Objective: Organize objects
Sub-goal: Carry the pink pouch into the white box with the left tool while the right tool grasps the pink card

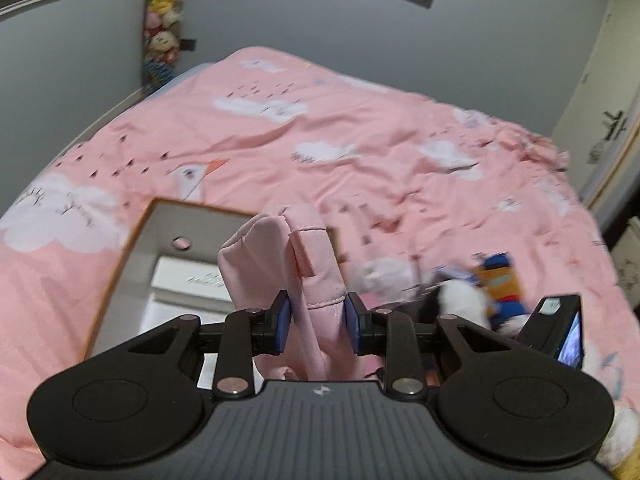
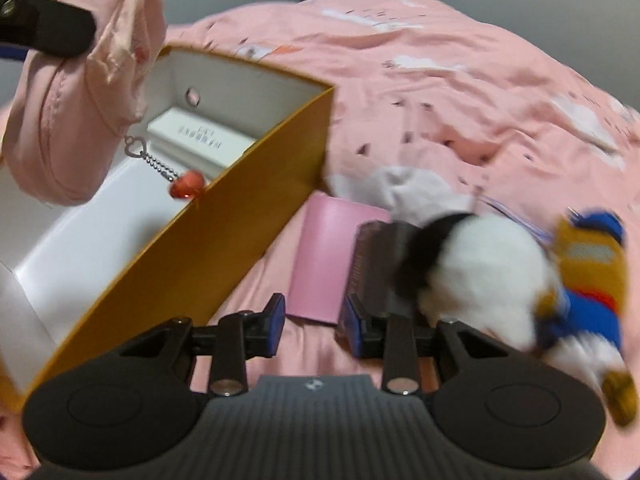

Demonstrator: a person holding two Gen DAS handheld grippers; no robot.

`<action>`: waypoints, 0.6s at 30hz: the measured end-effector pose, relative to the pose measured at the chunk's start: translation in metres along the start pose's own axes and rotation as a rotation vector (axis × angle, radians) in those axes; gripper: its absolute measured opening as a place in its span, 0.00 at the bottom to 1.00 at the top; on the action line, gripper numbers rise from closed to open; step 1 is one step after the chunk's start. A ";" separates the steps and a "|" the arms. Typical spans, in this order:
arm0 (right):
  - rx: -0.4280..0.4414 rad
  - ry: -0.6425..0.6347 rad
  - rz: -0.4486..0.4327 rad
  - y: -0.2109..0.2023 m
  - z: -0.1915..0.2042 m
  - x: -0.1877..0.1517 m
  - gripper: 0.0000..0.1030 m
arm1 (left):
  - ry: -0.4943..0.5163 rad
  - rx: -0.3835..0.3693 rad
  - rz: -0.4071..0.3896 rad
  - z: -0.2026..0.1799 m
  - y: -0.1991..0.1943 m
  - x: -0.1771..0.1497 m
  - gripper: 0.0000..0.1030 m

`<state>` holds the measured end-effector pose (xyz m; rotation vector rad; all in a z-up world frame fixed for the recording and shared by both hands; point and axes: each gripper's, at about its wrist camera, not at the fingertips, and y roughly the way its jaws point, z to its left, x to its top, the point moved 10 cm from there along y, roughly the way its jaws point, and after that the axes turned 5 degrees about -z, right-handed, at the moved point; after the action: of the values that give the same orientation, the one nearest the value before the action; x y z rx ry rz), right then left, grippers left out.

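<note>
Pink cloud-print bedding point(image 1: 360, 128) covers the bed, and on it sits an open orange cardboard box point(image 2: 224, 216) with a white lining and a small white carton point(image 2: 200, 136) lying inside at its far end. Relative to that box, everything else falls into place. The left tool point(image 1: 316, 320) is clamped on a pink fabric pouch point(image 1: 296, 264), which hangs above the box's open top; a bead chain with a red heart charm point(image 2: 186, 185) dangles from the pouch toward the box's near wall. The pouch's long axis runs roughly upright, its free end pointing away from the tool and over the box interior, so the left hand is clearly the nearer one for dropping it in.

Just outside the box's orange side wall, the right tool point(image 2: 311, 322) hovers with its jaws apart and nothing between them. Ahead of it on the bedding lies a pink booklet point(image 2: 332, 256), its long axis pointing away from the tool, parallel to the box wall. Beside that rests a dark ribbed object point(image 2: 372, 256), perhaps a comb, though blur hides the detail. Farther from the box lies a plush duck toy point(image 2: 520, 280).
</note>
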<state>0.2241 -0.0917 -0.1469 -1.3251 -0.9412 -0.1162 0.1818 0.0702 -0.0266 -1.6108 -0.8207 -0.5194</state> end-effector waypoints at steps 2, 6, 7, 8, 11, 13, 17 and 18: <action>-0.011 -0.061 0.013 0.017 0.004 0.003 0.36 | -0.008 0.007 0.025 0.012 0.012 -0.007 0.32; -0.034 -0.132 0.042 0.045 0.006 0.007 0.38 | -0.034 0.021 0.075 0.034 0.028 -0.024 0.32; -0.043 -0.148 0.055 0.050 0.006 0.007 0.39 | -0.037 0.024 0.080 0.039 0.027 -0.028 0.32; -0.036 -0.154 0.063 0.055 0.007 0.007 0.39 | -0.040 0.027 0.086 0.043 0.029 -0.030 0.32; -0.045 -0.178 0.089 0.068 0.010 0.008 0.39 | -0.048 0.027 0.097 0.051 0.032 -0.035 0.32; -0.070 -0.212 0.101 0.073 0.013 0.009 0.40 | -0.057 0.022 0.103 0.054 0.034 -0.037 0.32; -0.106 -0.237 0.117 0.081 0.013 0.010 0.43 | -0.068 0.016 0.113 0.057 0.037 -0.039 0.32; -0.115 -0.249 0.120 0.084 0.014 0.010 0.43 | -0.071 0.014 0.115 0.057 0.037 -0.040 0.32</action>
<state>0.2709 -0.0513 -0.2060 -1.5231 -1.0734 0.0910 0.1776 0.1143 -0.0920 -1.6606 -0.7767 -0.3759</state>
